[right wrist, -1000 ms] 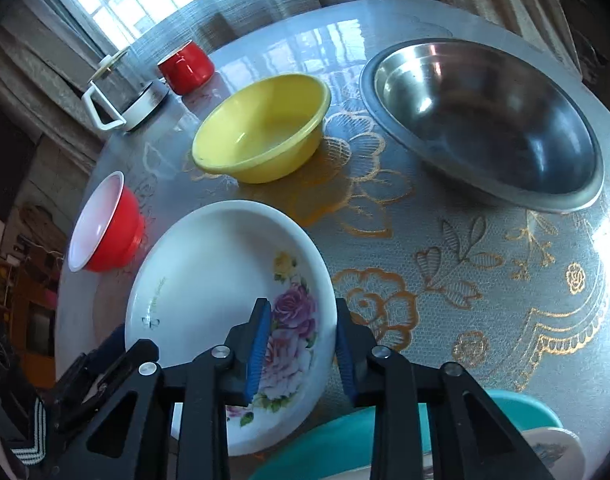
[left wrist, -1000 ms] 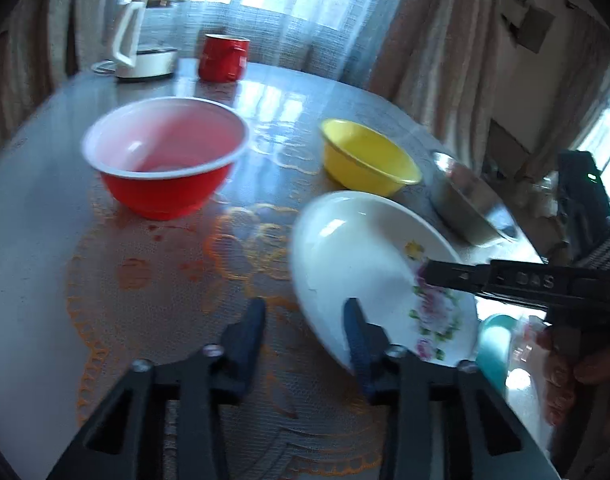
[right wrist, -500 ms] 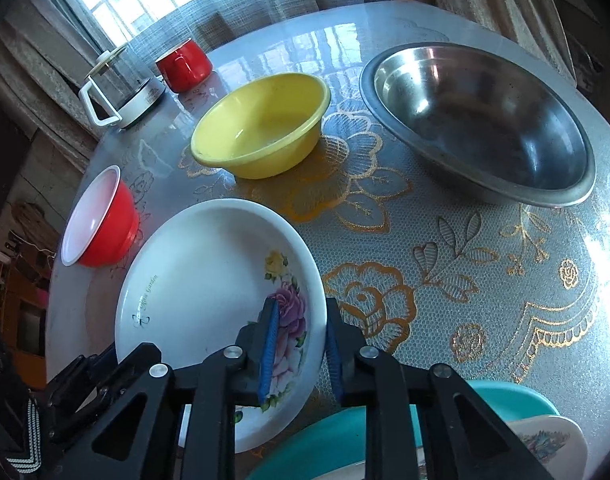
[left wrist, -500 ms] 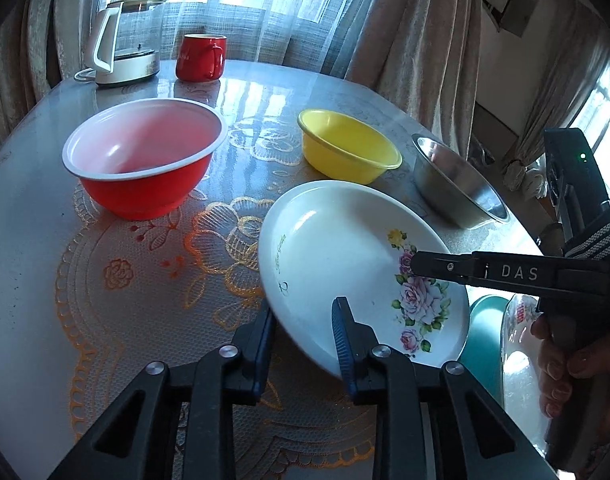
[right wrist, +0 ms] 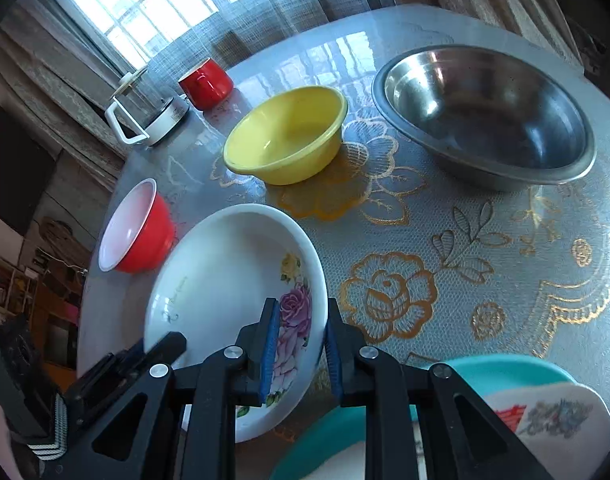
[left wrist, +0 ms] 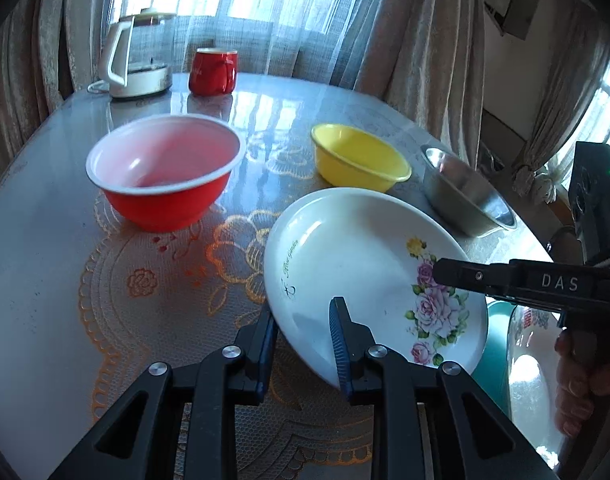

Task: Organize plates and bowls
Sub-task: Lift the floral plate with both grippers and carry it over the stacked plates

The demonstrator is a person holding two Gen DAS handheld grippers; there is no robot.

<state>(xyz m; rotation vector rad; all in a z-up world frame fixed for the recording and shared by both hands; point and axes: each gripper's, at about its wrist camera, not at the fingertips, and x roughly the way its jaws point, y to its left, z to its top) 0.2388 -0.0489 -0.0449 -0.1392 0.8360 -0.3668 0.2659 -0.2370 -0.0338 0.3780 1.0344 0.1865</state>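
A white plate with pink flowers (left wrist: 345,248) (right wrist: 225,280) is tilted above the table, held from two sides. My left gripper (left wrist: 303,328) is shut on its near rim, one finger under the edge and one on top. My right gripper (right wrist: 301,340) is shut on the flowered rim; it enters the left wrist view from the right (left wrist: 439,274). Farther back stand a red bowl (left wrist: 161,184) (right wrist: 137,236), a yellow bowl (left wrist: 357,160) (right wrist: 289,140) and a steel bowl (left wrist: 465,196) (right wrist: 485,116).
A teal plate (right wrist: 505,368) with a patterned plate (right wrist: 553,412) on it lies at the near right, just beside the held plate. A white kettle (left wrist: 133,64) and a red mug (left wrist: 213,70) stand at the table's far edge, by the curtains. A lace cloth covers the table (left wrist: 45,240).
Both grippers' jaws have narrowed onto the flowered plate's rim, the left from clearly wider apart. The plate's near edge now sits between the left fingers and is tilted up.
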